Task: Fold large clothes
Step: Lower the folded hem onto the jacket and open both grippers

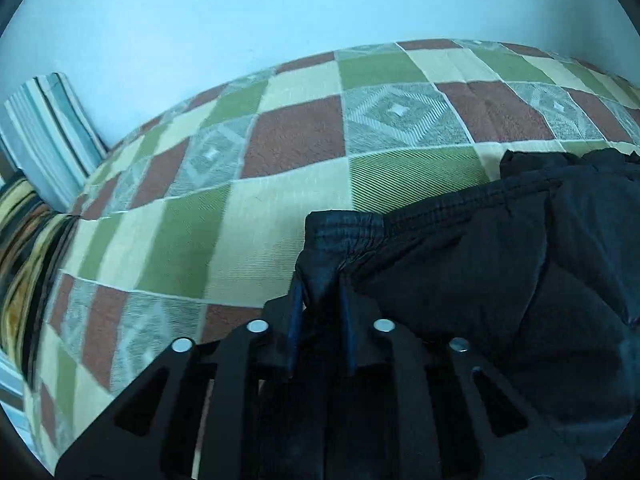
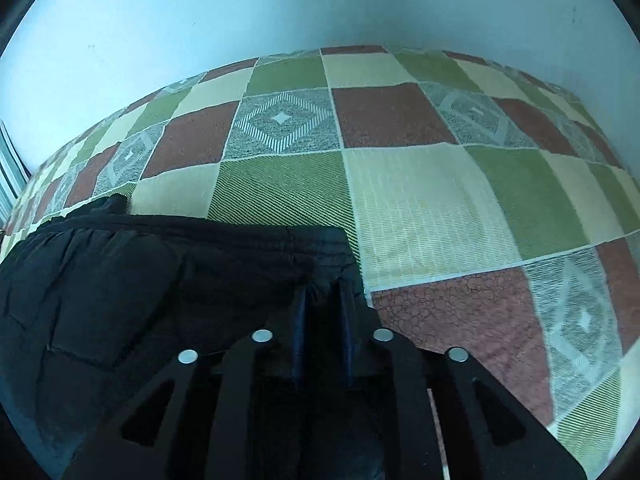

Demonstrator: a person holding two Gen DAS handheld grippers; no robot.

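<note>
No readable text, label, brand, number or sign shows in either wrist view — not on the checked bedcover (image 1: pixel 280 208), the dark garment (image 1: pixel 500 264) or the pale wall (image 2: pixel 280 8) — only woven patterns.

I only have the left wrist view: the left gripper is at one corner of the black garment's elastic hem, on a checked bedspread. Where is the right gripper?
Observer: The right gripper sits at the other corner of the hem of the garment.
Operator: Is cloth in its jaws?
Observer: Dark cloth reaches between its fingers; whether they press it, I cannot tell.
Operator: Anything beside that corner?
Observer: Only checked bedspread, running to the wall.
</note>
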